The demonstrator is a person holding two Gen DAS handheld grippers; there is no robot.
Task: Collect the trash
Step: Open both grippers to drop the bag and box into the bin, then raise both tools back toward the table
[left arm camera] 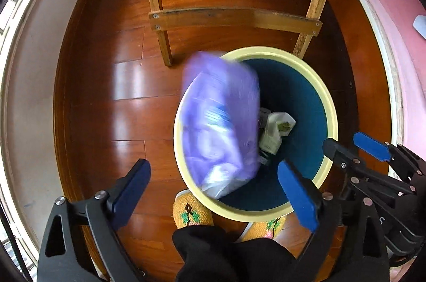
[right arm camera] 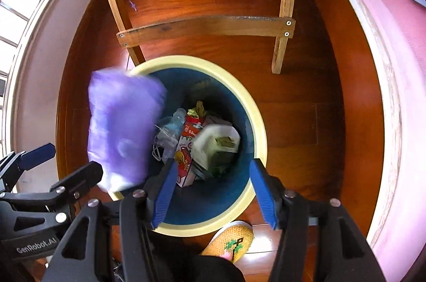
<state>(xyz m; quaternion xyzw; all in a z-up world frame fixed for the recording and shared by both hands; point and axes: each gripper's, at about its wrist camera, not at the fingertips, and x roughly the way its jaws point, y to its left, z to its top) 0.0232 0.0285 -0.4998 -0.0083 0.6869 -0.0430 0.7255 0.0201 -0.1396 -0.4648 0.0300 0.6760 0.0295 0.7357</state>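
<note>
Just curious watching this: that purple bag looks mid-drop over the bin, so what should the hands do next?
Probably just hold back and let it land. The blurred purple bag is free of both open grippers, left and right, though it overlaps the trash bin's rim, so it may need a nudge.

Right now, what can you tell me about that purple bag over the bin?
The purple bag is thin, crinkly plastic, stuffed full, with something pale showing through at its lower end. It is blurred by motion, so it seems to be dropping. It hangs over the left side of the bin, covering part of the yellow rim. Neither gripper holds it; both are open. Whether it touches the rim is unclear.
</note>
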